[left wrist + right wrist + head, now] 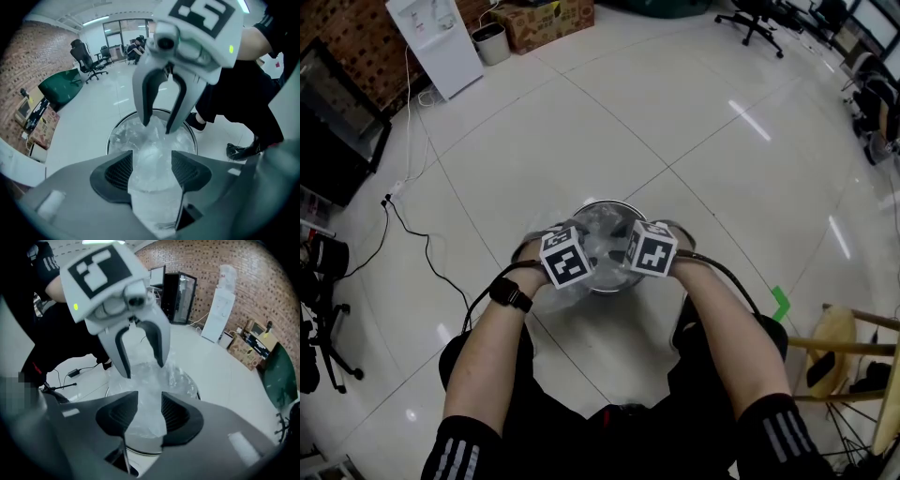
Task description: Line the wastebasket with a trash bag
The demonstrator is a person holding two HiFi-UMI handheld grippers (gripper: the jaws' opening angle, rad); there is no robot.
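step: bag [602, 225] is already in the bin [607, 202]; you're at the stage of spreading its mouth out to the rim. Not cuffed over the rim yet, as far as I can judge.
bin: on the floor at your 12 o'clock, just ahead of your feet, upright.
bag: clear film, crumpled. It fills the bin's mouth and bunches up towards both jaw sets.
left hand-held gripper [152, 173]: over the rim at about 9 o'clock, pointing steeply down. Jaws part open and film fills the gap edge to edge, but I see no firm bite.
right hand-held gripper [149, 416]: over the rim at about 3 o'clock, facing the left one. Jaws about half open with a strip of film lying between the pads. It looks loose, not pinched.
next: close each side on the bag's top edge, pull out to 9 and 3, then fold the edge down over the rim.
watch: thin film slips easily, so take a full pinch before you pull.
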